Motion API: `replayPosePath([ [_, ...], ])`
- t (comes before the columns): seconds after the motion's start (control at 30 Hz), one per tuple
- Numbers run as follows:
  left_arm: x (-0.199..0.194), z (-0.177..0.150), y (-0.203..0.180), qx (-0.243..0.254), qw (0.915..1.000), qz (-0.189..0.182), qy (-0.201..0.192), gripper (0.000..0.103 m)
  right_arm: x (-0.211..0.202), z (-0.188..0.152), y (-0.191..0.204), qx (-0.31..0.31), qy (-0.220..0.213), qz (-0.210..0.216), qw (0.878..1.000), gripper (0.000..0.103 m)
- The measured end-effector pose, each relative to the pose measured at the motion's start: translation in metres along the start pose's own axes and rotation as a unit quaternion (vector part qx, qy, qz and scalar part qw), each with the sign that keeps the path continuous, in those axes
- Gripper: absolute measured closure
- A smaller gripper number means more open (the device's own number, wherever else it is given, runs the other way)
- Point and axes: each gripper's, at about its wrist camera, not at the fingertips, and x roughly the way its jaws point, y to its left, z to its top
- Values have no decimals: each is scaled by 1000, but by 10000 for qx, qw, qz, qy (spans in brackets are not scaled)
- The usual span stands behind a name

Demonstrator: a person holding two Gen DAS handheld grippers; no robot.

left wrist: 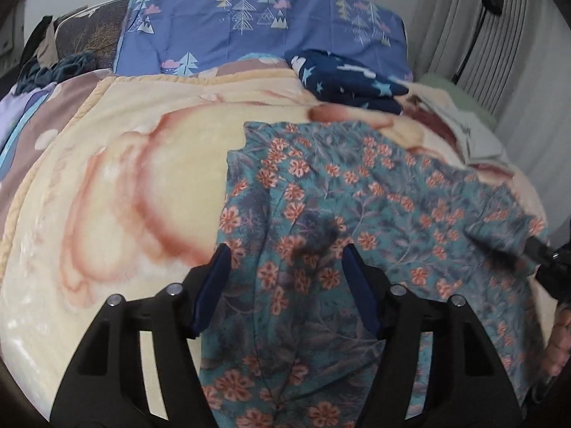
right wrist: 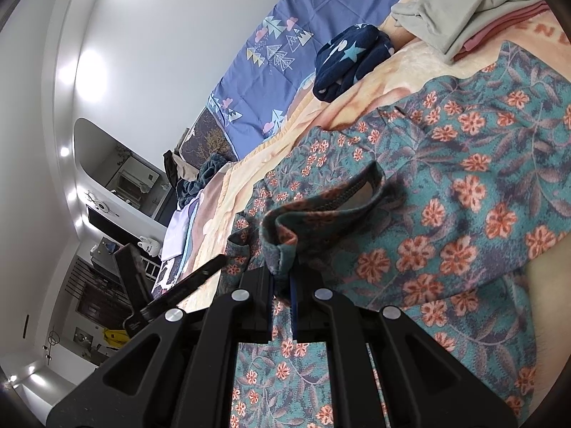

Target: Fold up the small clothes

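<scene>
A teal floral garment (left wrist: 357, 192) lies spread over the cream blanket (left wrist: 142, 164) on the bed, filling the left wrist view from its centre down to 5 o'clock. The left gripper (left wrist: 283, 264) hangs above the cloth with its jaws well apart, blue pads (left wrist: 217, 274) clear of the fabric and nothing between them but the garment lying underneath. The right gripper (right wrist: 282, 285) is pinched tight on a raised fold of the same garment's edge (right wrist: 285, 235), which stands up in a loop toward 1 o'clock in the right wrist view. A folded navy star-print piece (left wrist: 353, 78) sits near the blue tree-print pillow (left wrist: 267, 25) at 12 o'clock, with a grey-green and pink stack (right wrist: 464, 10) at 1 o'clock beyond the garment.
</scene>
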Motion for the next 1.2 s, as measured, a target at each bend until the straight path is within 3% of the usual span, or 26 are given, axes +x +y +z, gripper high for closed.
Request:
replayPosePath([
  [0.07,9,1,2,-33,9999,20,100,58,1,-1,1,1,10,1,10000,96],
  [0.13,16,3,2,-49,9999,-34,156,83,1,-2,1,-9,23,-18,10000,96],
  [0.2,19,4,3,-34,9998,-32,169,97,0,-2,-1,31,31,-19,10000,96],
  [0.33,5,4,9,-77,9999,79,-31,100,-1,-2,-1,63,32,-21,10000,96],
  [0.5,-23,16,49,-595,9973,290,-331,100,2,-3,7,-42,40,-29,10000,96],
  [0.7,-25,11,116,-1112,9916,656,-102,98,6,-2,20,-120,62,46,9999,96],
  [0.77,-19,2,131,-1131,9881,1044,0,98,8,-3,23,-162,70,43,9998,96],
  [0.83,-18,-6,146,-1275,9846,1197,38,70,10,-4,26,-194,82,40,9998,96],
  [0.97,-37,-15,158,-1748,9796,976,-170,58,15,-4,34,-260,98,55,9996,96],
  [1.0,-45,-13,153,-1816,9797,798,-279,46,17,-5,38,-293,117,87,9995,96],
  [1.03,-53,-10,143,-1835,9805,558,-427,32,20,-5,42,-331,144,94,9993,96],
  [1.1,-66,-1,116,-1755,9825,-151,-603,26,26,-9,54,-555,204,84,9982,96],
  [1.2,-64,17,60,-1436,9782,-1482,-232,17,38,-19,68,-919,387,47,9950,96],
])
